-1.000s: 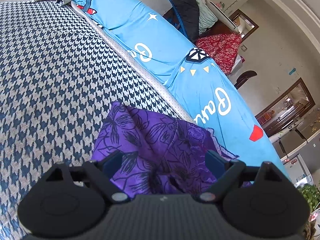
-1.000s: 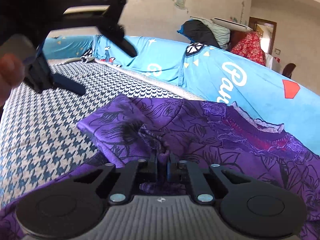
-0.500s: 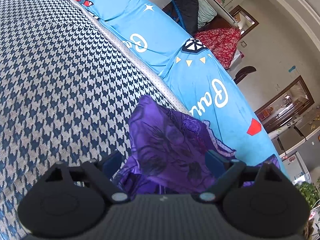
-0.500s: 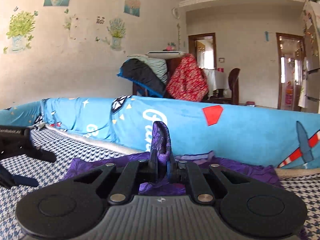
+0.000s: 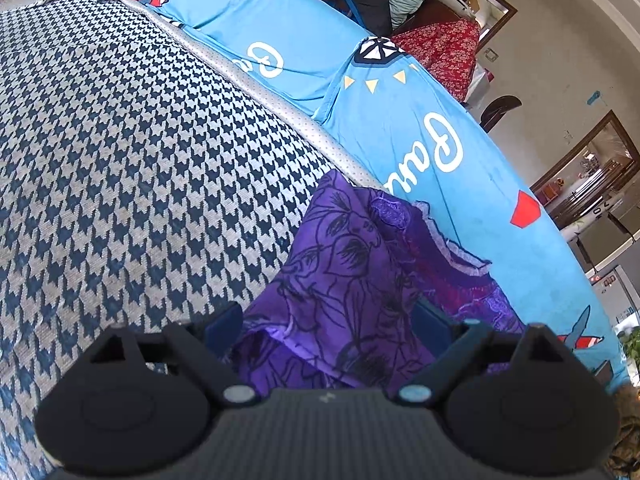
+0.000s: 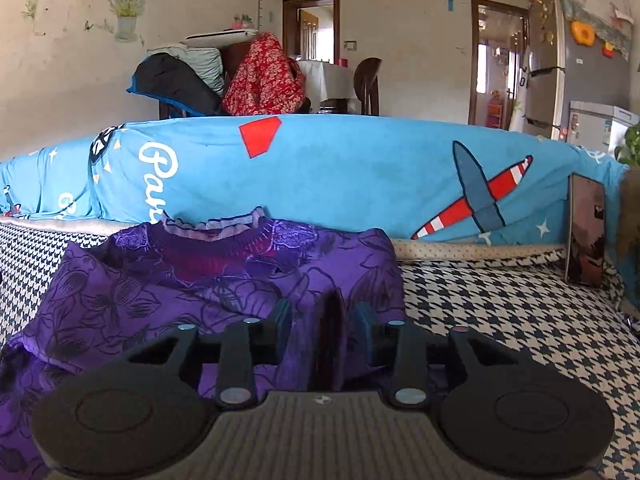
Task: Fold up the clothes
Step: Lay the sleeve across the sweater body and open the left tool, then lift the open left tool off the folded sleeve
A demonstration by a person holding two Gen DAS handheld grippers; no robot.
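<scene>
This is a home, a living room. There is a long sofa (image 6: 320, 176) with a bright blue cover that has a plane and stars on it, and a black-and-white checked seat (image 5: 120, 152). Flower stickers (image 6: 126, 12) are on the wall. Folded blankets and a red flowery cloth (image 6: 264, 80) are piled on a chair behind the sofa. Farther back stand a table with a white cloth (image 6: 332, 80), a dark wooden chair (image 6: 368, 84), brown doors (image 6: 310, 26) and a tall grey fridge (image 6: 580, 68) with magnets on it.
</scene>
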